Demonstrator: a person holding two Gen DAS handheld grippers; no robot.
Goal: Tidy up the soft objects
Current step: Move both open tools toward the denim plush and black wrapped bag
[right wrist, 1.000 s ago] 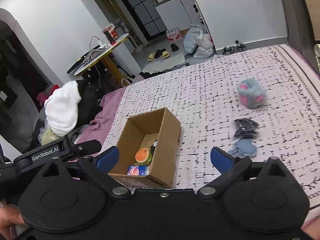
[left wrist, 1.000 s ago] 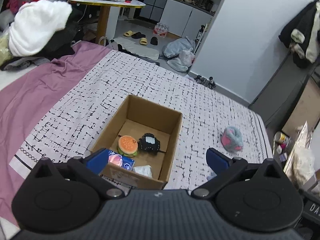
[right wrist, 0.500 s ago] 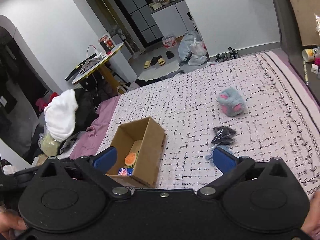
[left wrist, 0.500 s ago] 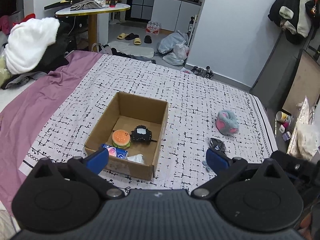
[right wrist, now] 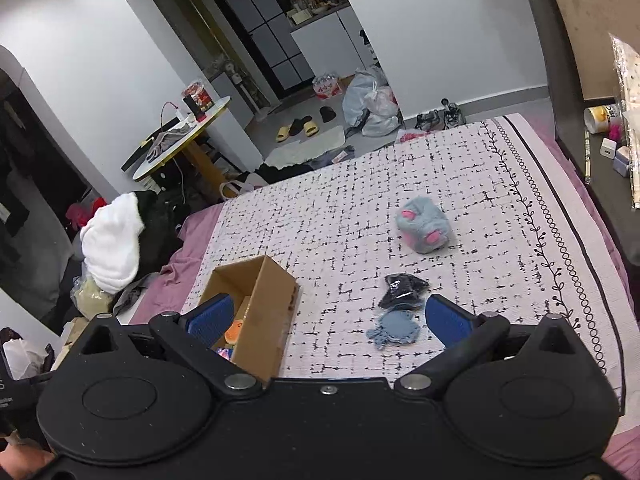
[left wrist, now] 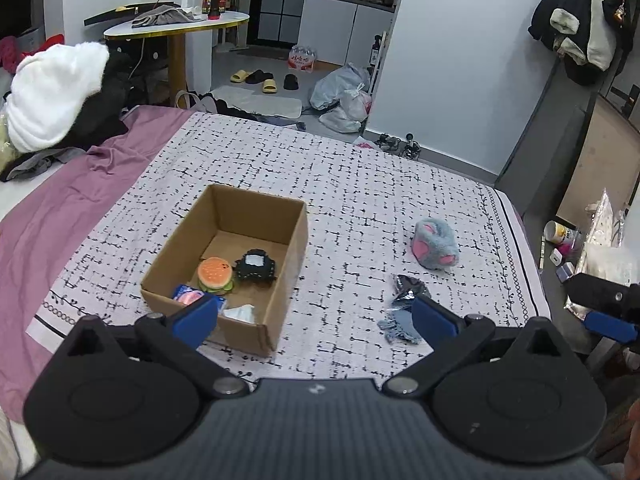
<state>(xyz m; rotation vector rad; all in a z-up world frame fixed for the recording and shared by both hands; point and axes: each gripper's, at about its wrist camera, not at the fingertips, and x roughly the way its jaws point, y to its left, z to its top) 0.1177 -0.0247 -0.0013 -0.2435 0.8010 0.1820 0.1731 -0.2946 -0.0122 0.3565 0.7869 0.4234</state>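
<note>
Presently both the left hand-held gripper (left wrist: 314, 318) and the right hand-held gripper (right wrist: 326, 320) are held with jaws spread wide and nothing in them, above the near edge of the bed (left wrist: 360, 184). Just ahead of the right one, a black pouch (right wrist: 402, 290) is noted overlapping a blue knitted piece (right wrist: 396, 330); both could be pinched at once, or bedding snagged. Further ahead lies a plush cube (right wrist: 424, 230), liable to roll. The cardboard box (left wrist: 240, 264), ahead-left, is partly filled; its near wall could be struck.
</note>
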